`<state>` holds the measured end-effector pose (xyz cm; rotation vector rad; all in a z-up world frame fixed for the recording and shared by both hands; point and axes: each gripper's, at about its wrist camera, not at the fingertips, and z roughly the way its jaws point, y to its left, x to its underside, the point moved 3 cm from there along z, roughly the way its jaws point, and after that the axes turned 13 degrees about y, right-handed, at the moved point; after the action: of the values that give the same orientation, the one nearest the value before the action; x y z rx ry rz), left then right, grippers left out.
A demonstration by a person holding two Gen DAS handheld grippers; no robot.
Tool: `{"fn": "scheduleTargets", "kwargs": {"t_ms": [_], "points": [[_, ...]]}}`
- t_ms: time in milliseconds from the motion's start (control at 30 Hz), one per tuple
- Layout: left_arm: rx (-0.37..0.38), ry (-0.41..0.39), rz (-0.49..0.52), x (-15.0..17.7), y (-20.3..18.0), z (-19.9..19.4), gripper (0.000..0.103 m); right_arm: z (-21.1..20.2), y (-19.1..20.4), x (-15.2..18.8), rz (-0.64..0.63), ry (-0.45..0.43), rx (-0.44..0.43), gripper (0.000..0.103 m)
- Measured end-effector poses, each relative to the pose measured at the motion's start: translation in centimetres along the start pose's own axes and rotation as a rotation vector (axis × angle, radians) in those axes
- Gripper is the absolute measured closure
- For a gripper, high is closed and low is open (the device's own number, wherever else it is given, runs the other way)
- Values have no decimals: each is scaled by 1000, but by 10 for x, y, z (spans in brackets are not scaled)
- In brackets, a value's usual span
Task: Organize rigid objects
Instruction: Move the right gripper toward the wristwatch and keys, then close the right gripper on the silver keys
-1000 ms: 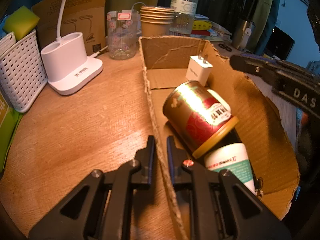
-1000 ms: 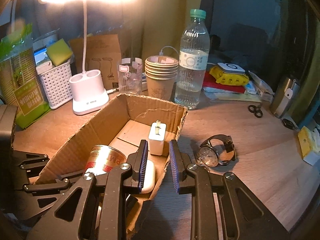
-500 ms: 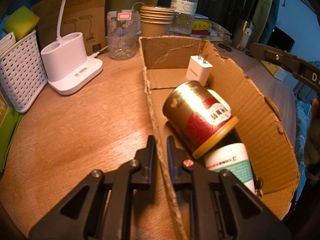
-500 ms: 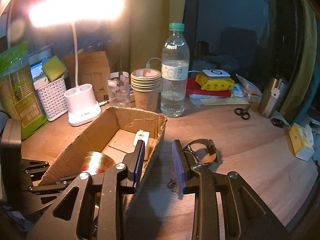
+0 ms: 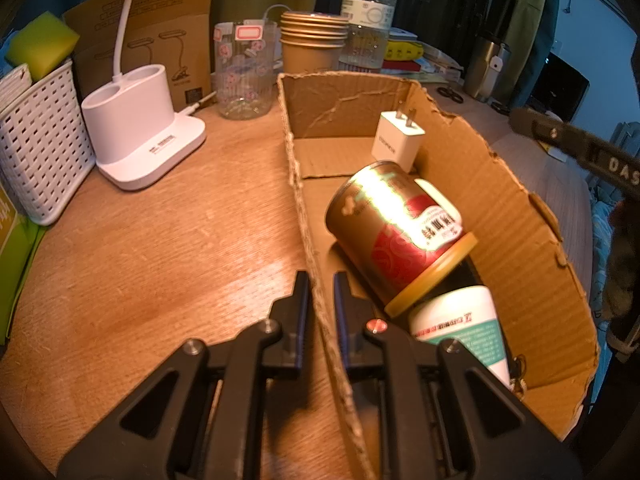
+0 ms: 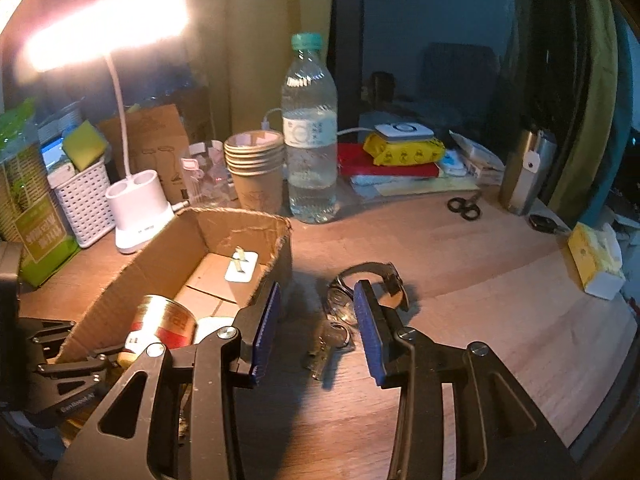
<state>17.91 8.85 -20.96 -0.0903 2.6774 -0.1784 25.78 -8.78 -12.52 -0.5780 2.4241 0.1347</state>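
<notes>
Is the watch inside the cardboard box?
No, the watch lies on the table outside the box, ahead of the open right gripper.

Rough torn cardboard box (image 5: 500, 184), glossy metal can (image 5: 394, 236), smooth wood-grain table (image 5: 160, 248), clear plastic bottle (image 6: 310, 136)

Cluttered home desk — lit desk lamp (image 6: 136, 208), water bottle (image 6: 310, 136), paper cups (image 6: 256, 168), hanging clothes — lived-in room

The right hand-held gripper (image 6: 316, 320) has drawn back from the cardboard box (image 6: 168, 240), its jaws just opening, nothing between them.
</notes>
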Motion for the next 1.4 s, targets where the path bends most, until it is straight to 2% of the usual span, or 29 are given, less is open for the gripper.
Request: {"fn": "scheduleTargets", "kwargs": {"t_ms": [900, 1400], "points": [[0, 0, 0, 0, 0, 0, 90, 63, -14, 15, 36, 161, 7, 62], [0, 0, 0, 0, 0, 0, 90, 81, -14, 16, 34, 203, 9, 62]]}}
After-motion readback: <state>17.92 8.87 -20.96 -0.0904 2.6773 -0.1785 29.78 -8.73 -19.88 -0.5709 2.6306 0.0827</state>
